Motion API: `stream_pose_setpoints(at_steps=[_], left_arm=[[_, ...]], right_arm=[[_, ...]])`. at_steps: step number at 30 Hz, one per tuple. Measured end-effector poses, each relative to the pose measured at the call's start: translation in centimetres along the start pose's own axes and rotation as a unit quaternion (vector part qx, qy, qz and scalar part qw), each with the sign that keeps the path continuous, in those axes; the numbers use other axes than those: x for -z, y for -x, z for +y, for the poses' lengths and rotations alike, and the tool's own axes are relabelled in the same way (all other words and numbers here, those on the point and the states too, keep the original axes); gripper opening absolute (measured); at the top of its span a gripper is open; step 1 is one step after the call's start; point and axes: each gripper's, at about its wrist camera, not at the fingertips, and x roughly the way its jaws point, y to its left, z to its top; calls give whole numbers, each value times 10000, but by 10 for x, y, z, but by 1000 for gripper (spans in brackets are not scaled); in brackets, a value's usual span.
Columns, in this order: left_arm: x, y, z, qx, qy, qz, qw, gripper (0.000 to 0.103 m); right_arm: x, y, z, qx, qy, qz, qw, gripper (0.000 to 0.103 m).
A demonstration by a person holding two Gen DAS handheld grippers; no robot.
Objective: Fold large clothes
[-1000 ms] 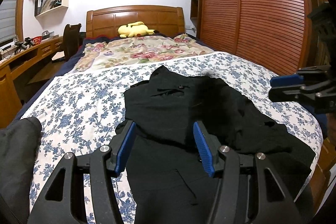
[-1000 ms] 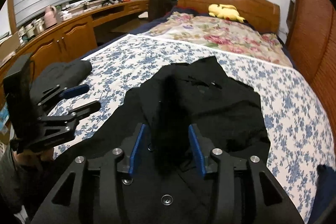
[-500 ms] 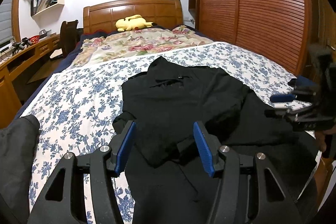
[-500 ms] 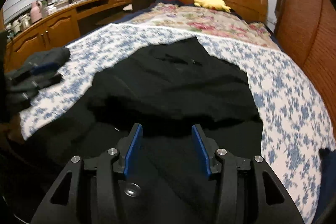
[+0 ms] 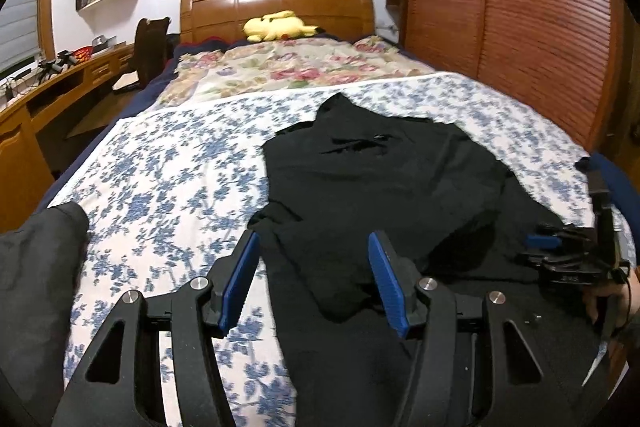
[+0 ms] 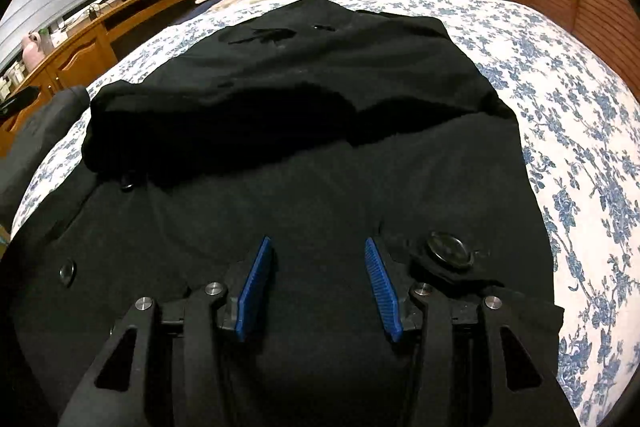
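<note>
A large black coat lies spread on the bed's blue-flowered sheet, with one part folded across its middle. Round buttons show on its near half. My left gripper hovers open over the coat's left edge, with nothing between its blue pads. My right gripper is open low over the coat's near part, beside the big button, and its pads grip nothing. In the left wrist view the right gripper sits low at the right, held by a hand.
Another dark garment lies at the bed's left near corner. A floral quilt and a yellow plush toy are by the wooden headboard. A slatted wardrobe runs along the right and a wooden desk along the left.
My right gripper let go of the raised black fold, which now lies across the coat, and sank towards the coat's near part. My left gripper shifted slightly and stayed open.
</note>
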Motion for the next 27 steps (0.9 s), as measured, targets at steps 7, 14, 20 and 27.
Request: stream_pose_setpoints(at_steps=[7, 14, 20, 27], left_arm=[[-2, -27, 4, 123, -78, 475, 9988, 58], [11, -53, -10, 230, -192, 992, 9946, 58], [24, -78, -7, 103, -14, 1459, 9892, 58], [26, -91, -7, 380, 162, 1653, 9854, 58]], right_arm=[[3, -8, 10, 100, 88, -185, 9997, 51], [7, -10, 6, 78, 83, -257, 9996, 51], [18, 3, -3, -12, 21, -289, 9996, 51], [17, 2, -1, -10, 21, -291, 9996, 52]])
